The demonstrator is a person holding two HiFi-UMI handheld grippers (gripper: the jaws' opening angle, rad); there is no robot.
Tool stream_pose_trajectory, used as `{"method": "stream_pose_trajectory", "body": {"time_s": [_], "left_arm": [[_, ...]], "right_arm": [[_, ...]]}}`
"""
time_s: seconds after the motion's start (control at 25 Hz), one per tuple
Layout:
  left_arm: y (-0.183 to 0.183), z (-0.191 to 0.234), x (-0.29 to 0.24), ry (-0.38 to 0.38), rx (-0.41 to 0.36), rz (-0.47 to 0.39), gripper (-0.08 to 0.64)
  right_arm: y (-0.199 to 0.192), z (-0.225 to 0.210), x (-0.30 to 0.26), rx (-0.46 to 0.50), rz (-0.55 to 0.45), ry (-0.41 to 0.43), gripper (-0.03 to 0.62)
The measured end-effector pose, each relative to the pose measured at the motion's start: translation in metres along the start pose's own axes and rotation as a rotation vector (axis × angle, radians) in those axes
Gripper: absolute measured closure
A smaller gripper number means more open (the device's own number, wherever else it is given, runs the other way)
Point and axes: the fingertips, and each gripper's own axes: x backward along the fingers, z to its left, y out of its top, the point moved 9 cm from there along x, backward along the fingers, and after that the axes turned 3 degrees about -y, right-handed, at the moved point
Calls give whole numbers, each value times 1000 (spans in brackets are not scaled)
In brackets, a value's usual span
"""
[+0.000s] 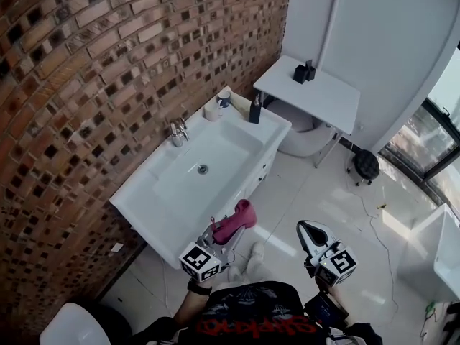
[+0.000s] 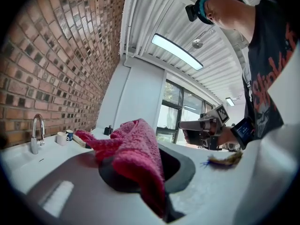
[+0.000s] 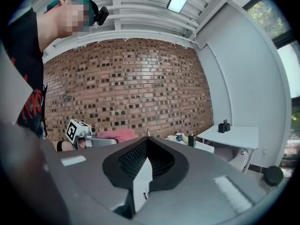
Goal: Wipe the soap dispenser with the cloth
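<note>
1. Head view: my left gripper (image 1: pixel 232 230) has its fingers pinching a fluffy pink cloth (image 1: pixel 244 213), just off the front edge of the white sink counter (image 1: pixel 147 201).
2. My right gripper (image 1: pixel 307 230) hangs at 3 o'clock of the left, fingers pressed together on nothing.
3. The dark pump-top soap dispenser (image 1: pixel 255 110) stands at the counter's far corner, at 12 o'clock, well apart from the cloth.
</note>
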Motion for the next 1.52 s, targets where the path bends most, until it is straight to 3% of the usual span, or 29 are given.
{"method": "stream_pose_trajectory", "body": {"time_s": [0.4, 0.68, 1.0, 1.28, 1.52], "left_arm": [[9, 71, -89, 66, -7, 58, 508], [40, 100, -183, 34, -73, 70, 509], [27, 143, -245, 15, -34, 129, 508], [24, 207, -291, -10, -9, 129, 508], [39, 276, -342, -47, -6, 91, 509]], "right_arm": [[4, -116, -65, -25, -17, 36, 594], [14, -207, -87, -61, -45, 36, 594], [13, -271, -121, -113, -48, 49, 594], [14, -319, -169, -119, -23, 35, 594], [43, -372, -219, -84, 4, 17, 594]]}}
